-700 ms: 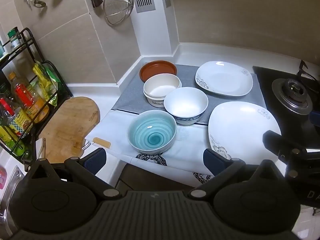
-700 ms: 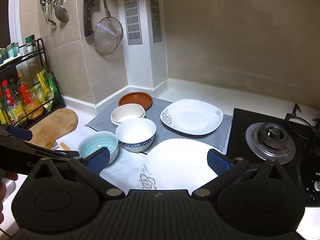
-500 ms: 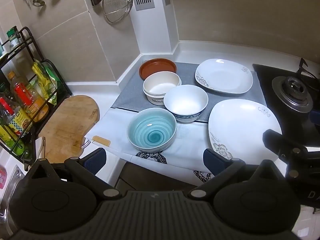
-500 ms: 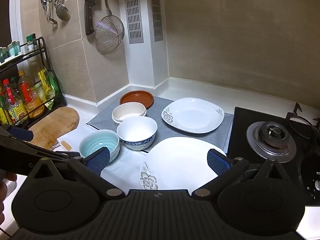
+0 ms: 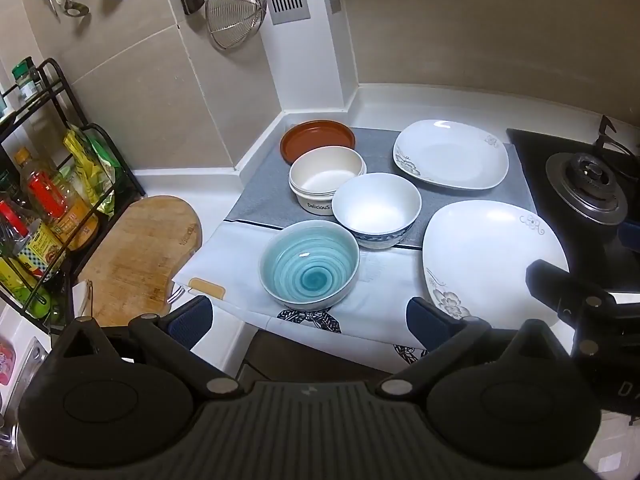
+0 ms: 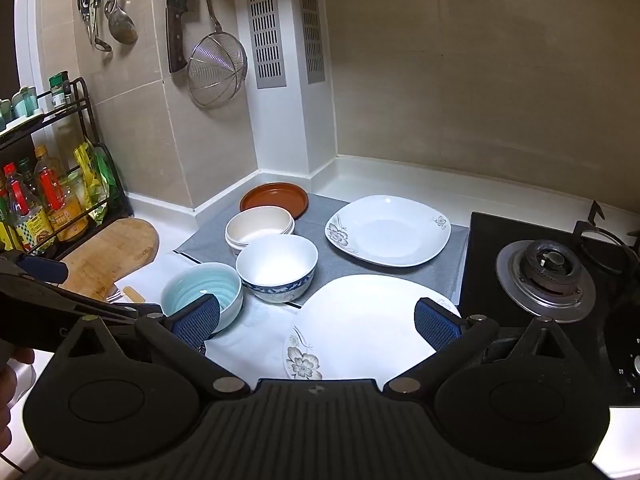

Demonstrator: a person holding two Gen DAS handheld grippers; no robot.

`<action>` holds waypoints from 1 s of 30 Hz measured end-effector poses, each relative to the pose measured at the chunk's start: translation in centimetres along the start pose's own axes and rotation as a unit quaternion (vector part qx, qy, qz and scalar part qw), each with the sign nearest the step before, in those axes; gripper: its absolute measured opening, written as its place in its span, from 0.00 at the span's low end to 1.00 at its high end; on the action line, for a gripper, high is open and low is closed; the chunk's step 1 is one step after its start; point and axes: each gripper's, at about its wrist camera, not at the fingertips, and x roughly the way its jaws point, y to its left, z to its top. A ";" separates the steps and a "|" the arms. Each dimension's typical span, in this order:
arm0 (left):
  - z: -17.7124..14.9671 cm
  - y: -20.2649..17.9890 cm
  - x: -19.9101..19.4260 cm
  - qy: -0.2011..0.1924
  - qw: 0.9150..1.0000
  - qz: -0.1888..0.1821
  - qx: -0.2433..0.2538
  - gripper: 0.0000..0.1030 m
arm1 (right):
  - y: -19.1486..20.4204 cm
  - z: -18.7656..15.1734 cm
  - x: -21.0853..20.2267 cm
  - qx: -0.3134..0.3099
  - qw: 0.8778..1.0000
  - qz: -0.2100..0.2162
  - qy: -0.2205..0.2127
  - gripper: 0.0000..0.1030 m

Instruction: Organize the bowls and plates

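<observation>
On the counter stand a teal-striped bowl (image 5: 309, 265) (image 6: 205, 287), a white bowl with a blue band (image 5: 376, 209) (image 6: 277, 265), a cream bowl stack marked "Delicious" (image 5: 326, 178) (image 6: 258, 231) and a brown dish (image 5: 317, 140) (image 6: 274, 199). A near white square plate (image 5: 492, 260) (image 6: 360, 324) and a far one (image 5: 450, 154) (image 6: 387, 230) lie to the right. My left gripper (image 5: 310, 318) is open and empty, just short of the teal bowl. My right gripper (image 6: 316, 322) is open and empty above the near plate.
A wooden cutting board (image 5: 136, 256) lies left, beside a black rack of bottles (image 5: 44, 208). A gas burner (image 6: 548, 272) sits right on the black hob. A strainer (image 6: 216, 68), a knife and ladles hang on the tiled wall. Grey mat (image 5: 264, 196) and white cloth lie under the dishes.
Both grippers have edged slightly forward toward the dishes. Nothing on the counter has moved, and both grippers stay open.
</observation>
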 end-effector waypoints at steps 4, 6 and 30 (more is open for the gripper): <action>0.0 0.1 0.0 0.000 1.000 0.000 0.000 1.00 | 0.1 0.1 -0.1 -0.001 1.000 0.000 0.002 1.00; 0.1 0.1 -0.1 -0.001 1.000 -0.001 0.001 1.00 | 0.1 0.1 -0.2 -0.001 1.000 0.000 0.002 1.00; 0.2 -0.6 -0.4 -0.008 1.000 0.002 0.009 1.00 | -0.3 0.0 -0.2 0.000 1.000 0.002 -0.002 1.00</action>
